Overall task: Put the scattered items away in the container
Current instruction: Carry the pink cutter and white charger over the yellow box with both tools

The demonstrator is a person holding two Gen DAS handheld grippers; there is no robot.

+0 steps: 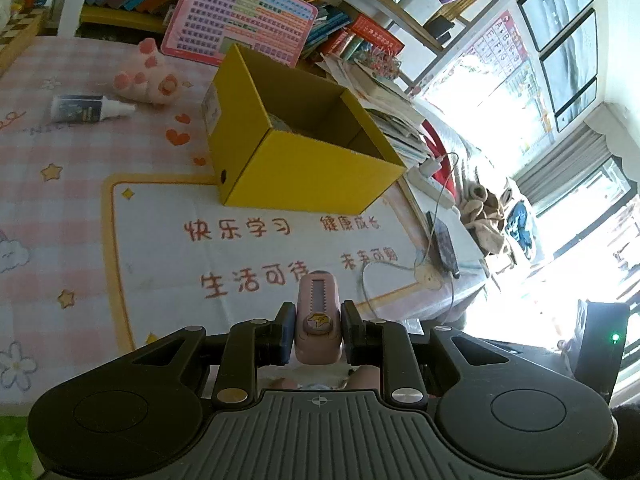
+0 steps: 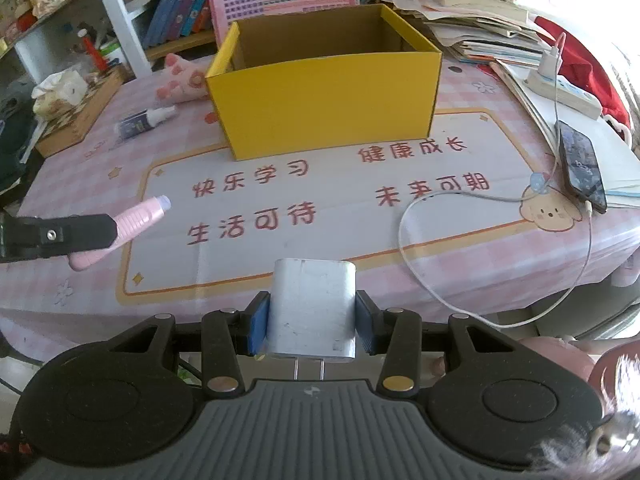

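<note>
My left gripper is shut on a slim pink device with a star button, held above the printed mat. In the right wrist view that pink device juts from the left gripper's finger at the left edge. My right gripper is shut on a white plug adapter, prongs toward the camera. The open yellow box stands upright on the table beyond both grippers. A small bottle and a pink plush toy lie left of the box.
A phone on a white cable lies at the table's right edge beside a power strip and stacked papers. A pink chart board and books lean behind the box. A wooden tray sits at far left.
</note>
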